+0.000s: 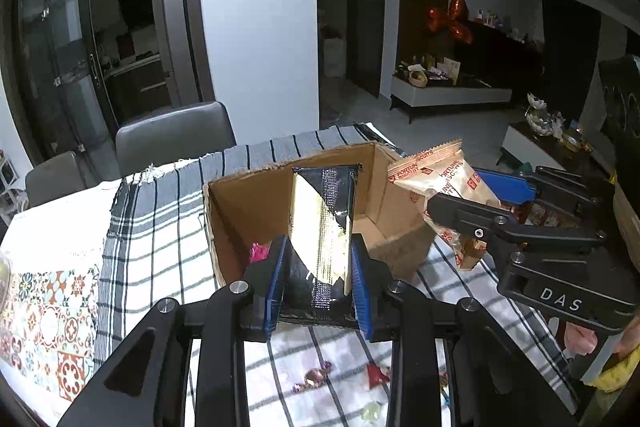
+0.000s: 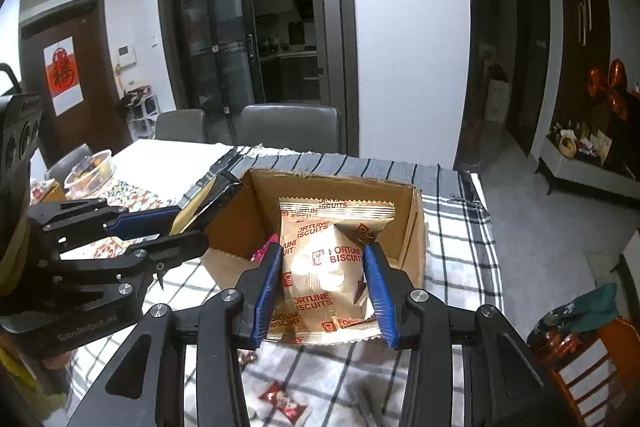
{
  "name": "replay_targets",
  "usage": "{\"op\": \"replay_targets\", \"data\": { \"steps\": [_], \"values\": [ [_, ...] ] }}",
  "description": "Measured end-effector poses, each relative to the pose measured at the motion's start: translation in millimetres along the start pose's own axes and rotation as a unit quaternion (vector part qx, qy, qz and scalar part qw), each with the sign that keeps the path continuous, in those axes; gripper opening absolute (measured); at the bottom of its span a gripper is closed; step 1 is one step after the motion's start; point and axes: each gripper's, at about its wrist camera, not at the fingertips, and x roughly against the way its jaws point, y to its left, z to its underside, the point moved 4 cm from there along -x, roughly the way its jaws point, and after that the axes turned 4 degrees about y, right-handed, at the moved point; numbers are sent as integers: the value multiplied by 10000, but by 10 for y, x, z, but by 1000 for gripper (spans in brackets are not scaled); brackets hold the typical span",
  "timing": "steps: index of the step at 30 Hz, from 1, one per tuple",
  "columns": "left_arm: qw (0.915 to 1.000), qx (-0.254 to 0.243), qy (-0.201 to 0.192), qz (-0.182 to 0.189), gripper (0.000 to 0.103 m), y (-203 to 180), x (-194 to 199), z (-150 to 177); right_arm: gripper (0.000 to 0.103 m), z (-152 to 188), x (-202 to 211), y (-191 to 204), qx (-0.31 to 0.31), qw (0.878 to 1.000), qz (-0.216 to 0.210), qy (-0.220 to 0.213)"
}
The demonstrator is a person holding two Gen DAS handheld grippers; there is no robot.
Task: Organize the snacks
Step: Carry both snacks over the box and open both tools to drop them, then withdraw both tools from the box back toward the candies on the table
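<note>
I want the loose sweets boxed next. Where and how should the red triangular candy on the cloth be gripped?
Grip the red triangular candy across its puffed middle, coming straight down from above: it lies flat on the checked cloth, so only its upper face and edges offer the fingers any purchase.

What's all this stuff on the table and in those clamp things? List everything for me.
Cardboard box: one, brown, open top, on the checked cloth.
Biscuit packet: one, cream and gold with red lettering, held over the box.
Foil packet: one, black and gold, held up in front of the box.
Pink wrapper: one, inside the box, at its near corner.
Loose sweets: a few, red and purple, on the cloth near the camera.
Checked cloth: one, white, grey and black, covering the table.
Plastic tub: one, clear, on the table's far left.
Chairs: two, grey, behind the table.
Left gripper: black, blue pads, jaws shut on the foil packet.
Right gripper: same, jaws shut on the biscuit packet.
</note>
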Motion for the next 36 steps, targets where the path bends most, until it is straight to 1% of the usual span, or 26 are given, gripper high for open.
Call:
{"op": "replay_targets", "data": {
  "steps": [8,15,16,19,20,21,22,24,27,31,36],
  "values": [
    [9998,182,109,23,30,174,-314,-149,43,-158,-302,-97,-35,10000,33,66],
    [9994,277,180,-73,31,303,-621,-245,44,-183,-611,-180,-141,9997,56,176],
    [9993,303,179,-89,32,315,-651,-251,44,-173,-634,-183,-162,9997,52,180],
    [9992,316,190,-169,45,332,-704,-246,45,-150,-714,-226,-231,9994,56,244],
    [9991,322,181,-199,50,332,-699,-240,50,-143,-733,-240,-257,9993,64,275],
    [9990,337,154,-232,52,335,-682,-231,55,-138,-743,-263,-294,9991,86,278],
    [9990,340,133,-250,53,334,-664,-223,56,-127,-741,-280,-319,9991,109,260],
    [9988,310,111,-350,60,315,-609,-204,56,-108,-719,-294,-333,9990,144,267],
    [9987,228,-26,-451,61,258,-464,-156,56,-68,-597,-275,-285,9992,226,165],
    [9981,157,-203,-554,62,188,-240,-65,56,11,-370,-195,-65,9991,418,4],
    [9983,196,-330,-431,62,87,7,51,56,136,-65,-92,69,9986,494,-165]
  ]
}}
